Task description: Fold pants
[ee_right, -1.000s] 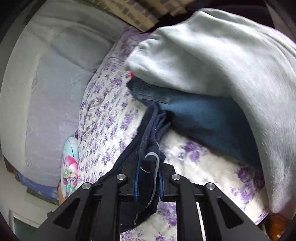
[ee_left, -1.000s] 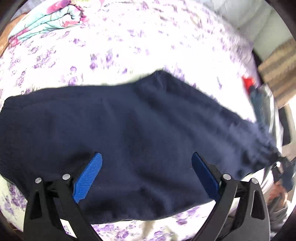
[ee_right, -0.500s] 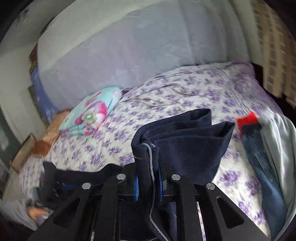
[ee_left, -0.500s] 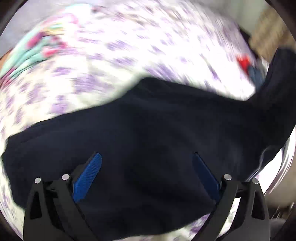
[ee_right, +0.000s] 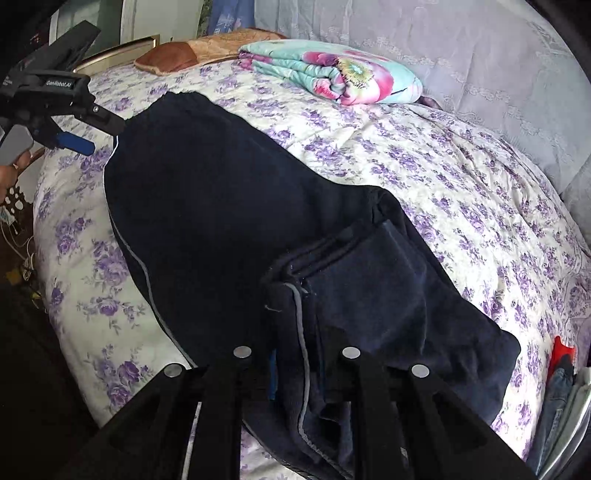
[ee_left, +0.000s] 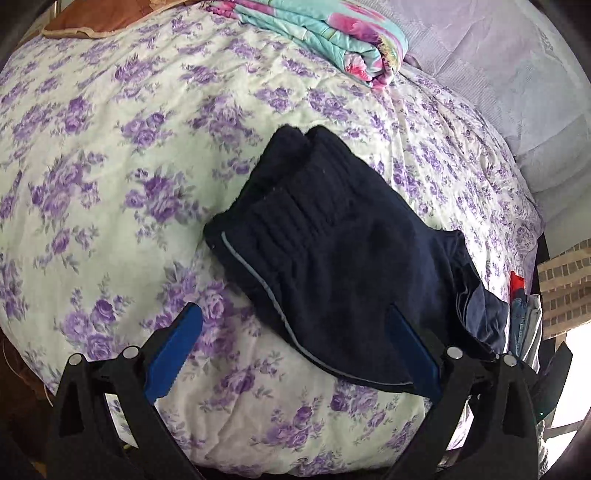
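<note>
Navy pants (ee_left: 332, 251) with a grey side stripe lie slantwise on the flowered bedspread (ee_left: 110, 184), ribbed cuffs toward the pillows. My left gripper (ee_left: 291, 350) is open. Its left pad hangs over bare bedspread and its right pad over the pants' near edge, gripping nothing. In the right wrist view my right gripper (ee_right: 295, 365) is shut on a layered end of the pants (ee_right: 221, 192), doubled back over the rest of the cloth. The left gripper (ee_right: 105, 136) also shows there, open at the pants' far corner.
A folded floral blanket (ee_left: 325, 33) (ee_right: 332, 74) and a brown pillow (ee_right: 173, 55) lie at the head of the bed. A clothes pile with a red piece (ee_right: 561, 354) (ee_left: 517, 284) sits at the right edge. Pale curtain cloth (ee_right: 443, 55) hangs behind.
The right gripper swung round with the pants' end and carried it over the rest of the pants. The left gripper slid sideways, from above the pants' middle to the cuff end.
</note>
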Motion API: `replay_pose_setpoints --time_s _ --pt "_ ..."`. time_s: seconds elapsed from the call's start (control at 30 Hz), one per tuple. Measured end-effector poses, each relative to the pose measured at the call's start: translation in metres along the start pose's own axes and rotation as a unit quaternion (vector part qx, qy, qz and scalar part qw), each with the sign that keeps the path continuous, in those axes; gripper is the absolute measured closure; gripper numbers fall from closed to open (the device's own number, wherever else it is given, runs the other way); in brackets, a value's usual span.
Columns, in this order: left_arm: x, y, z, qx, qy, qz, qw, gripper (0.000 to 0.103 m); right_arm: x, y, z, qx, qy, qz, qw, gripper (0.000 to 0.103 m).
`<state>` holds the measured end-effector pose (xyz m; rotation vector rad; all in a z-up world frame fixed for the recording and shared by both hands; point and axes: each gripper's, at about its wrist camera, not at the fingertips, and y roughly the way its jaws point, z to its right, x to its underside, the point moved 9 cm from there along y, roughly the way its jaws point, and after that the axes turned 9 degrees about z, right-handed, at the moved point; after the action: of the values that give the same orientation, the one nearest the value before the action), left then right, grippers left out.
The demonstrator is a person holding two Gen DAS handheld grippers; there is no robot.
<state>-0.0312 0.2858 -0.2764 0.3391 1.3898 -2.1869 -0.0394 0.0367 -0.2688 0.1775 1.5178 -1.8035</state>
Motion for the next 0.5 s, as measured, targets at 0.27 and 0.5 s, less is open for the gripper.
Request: replay_pose_setpoints --time_s 0.27,0.5 --pt "0.018 0.011 0.034 0.032 0.059 -0.026 0.9974 0.007 -0.008 -0.039 -0.005 -0.165 0.104 0.008 0.981 0.053" --pt "0.039 0.015 0.154 0.135 0.232 -0.049 0.9621 0.007 -0.001 -0.036 0.139 -0.13 0.404 0.047 0.904 0.067"
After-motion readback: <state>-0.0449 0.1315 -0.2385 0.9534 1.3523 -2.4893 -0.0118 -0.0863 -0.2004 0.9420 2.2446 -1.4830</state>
